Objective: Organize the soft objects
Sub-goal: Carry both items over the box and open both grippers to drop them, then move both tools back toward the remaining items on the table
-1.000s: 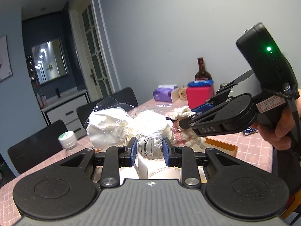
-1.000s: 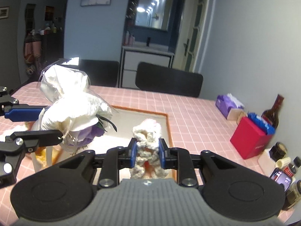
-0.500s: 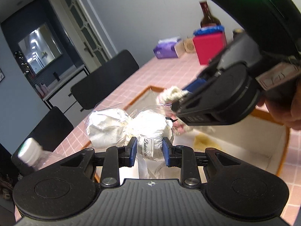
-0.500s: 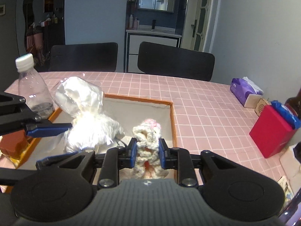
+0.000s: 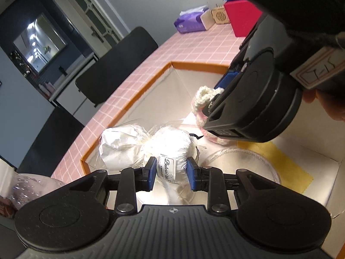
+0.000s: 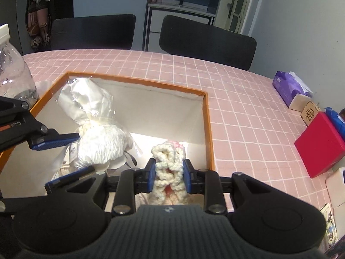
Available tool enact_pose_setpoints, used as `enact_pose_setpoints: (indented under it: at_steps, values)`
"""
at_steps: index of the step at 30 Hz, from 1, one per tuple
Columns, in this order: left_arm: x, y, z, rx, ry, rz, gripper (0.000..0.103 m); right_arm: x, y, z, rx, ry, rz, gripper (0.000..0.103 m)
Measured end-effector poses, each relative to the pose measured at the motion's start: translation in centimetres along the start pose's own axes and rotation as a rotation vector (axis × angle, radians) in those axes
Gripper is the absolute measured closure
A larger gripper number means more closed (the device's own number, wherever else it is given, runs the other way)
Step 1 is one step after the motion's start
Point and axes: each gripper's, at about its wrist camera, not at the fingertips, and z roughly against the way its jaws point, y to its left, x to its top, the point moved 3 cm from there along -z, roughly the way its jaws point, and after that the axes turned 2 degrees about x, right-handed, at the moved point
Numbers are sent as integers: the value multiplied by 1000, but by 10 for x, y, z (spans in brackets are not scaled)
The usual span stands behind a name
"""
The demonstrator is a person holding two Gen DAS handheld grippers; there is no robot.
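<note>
Left tongs (image 5: 169,173) grip bagged white plush (image 5: 151,144); right tongs (image 6: 169,176) clamp crocheted doll (image 6: 169,164), jaws just easing apart; orange-rimmed box (image 6: 207,116) beneath both.

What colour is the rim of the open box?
Orange, on the box; clearest in the right wrist view.

A: Which markings were legible?
B: A white tag (image 5: 168,168) on the wrapped white bundle (image 5: 170,142) bore cursive script, unreadable. The right gripper's sticker (image 5: 314,73) showed unclear handwritten characters.

Right hand-held gripper (image 6: 168,176) clamps crocheted toy (image 6: 169,168) inside orange-rimmed box (image 6: 206,129), jaws just easing.
</note>
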Motion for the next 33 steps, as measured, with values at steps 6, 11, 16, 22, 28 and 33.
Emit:
enact_pose_setpoints:
  at_steps: [6, 11, 16, 22, 28, 33]
  values:
    - [0, 0, 1, 8, 3, 6, 64, 4, 3, -3, -14, 8, -6, 70]
    - [3, -4, 11, 12, -23, -9, 59, 5, 4, 1, -23, 4, 12, 63]
    - [4, -6, 20, 18, -34, -22, 58, 7, 6, 10, -24, 3, 19, 60]
    - [2, -4, 39, 20, -66, -22, 57, 4, 9, 28, -33, 1, 20, 49]
    - [-8, -3, 73, 2, -137, -21, 56, -11, 11, 46, -54, 27, -36, 49]
    - [-23, -2, 101, 19, -215, 3, 55, -27, 19, 72, -74, 5, -74, 45]
